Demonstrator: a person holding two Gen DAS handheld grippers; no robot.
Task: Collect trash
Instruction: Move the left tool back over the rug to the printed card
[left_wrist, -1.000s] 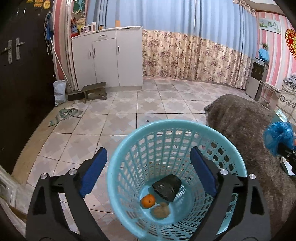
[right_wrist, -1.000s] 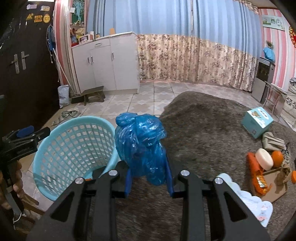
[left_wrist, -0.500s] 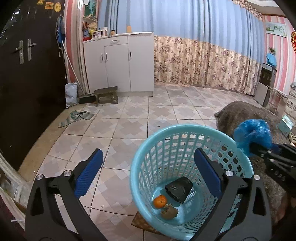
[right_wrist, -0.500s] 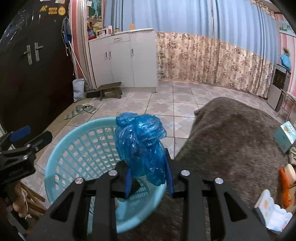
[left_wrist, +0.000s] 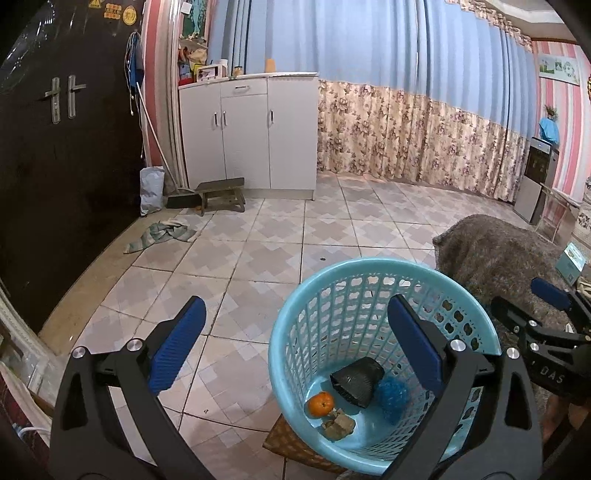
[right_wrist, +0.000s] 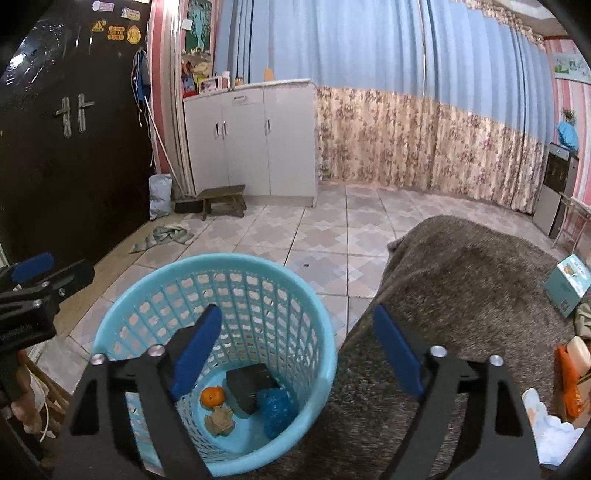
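Note:
A light blue plastic basket (left_wrist: 369, 264) (right_wrist: 221, 258) stands on the tiled floor beside a grey rug. In its bottom lie a crumpled blue plastic bag (left_wrist: 393, 395) (right_wrist: 277, 408), an orange (left_wrist: 320, 403) (right_wrist: 212, 397), a black wrapper (left_wrist: 356, 380) (right_wrist: 251, 384) and a brown paper wad (left_wrist: 338, 424) (right_wrist: 219, 421). My right gripper (right_wrist: 297, 317) hangs over the basket's right rim; its jaws are opening and nothing is between them. My left gripper (left_wrist: 295, 310) is held wide open and empty above the basket's left side.
The grey rug (right_wrist: 461, 295) spreads to the right with a teal box (right_wrist: 569, 284) and orange packets (right_wrist: 569, 380) on it. A white cabinet (left_wrist: 251, 129), a low stool (left_wrist: 221, 192) and a rag (left_wrist: 162, 236) are farther back on the floor.
My right gripper carried the blue bag left over the basket and let go; the bag now lies inside. In the left wrist view the basket has shifted to the right.

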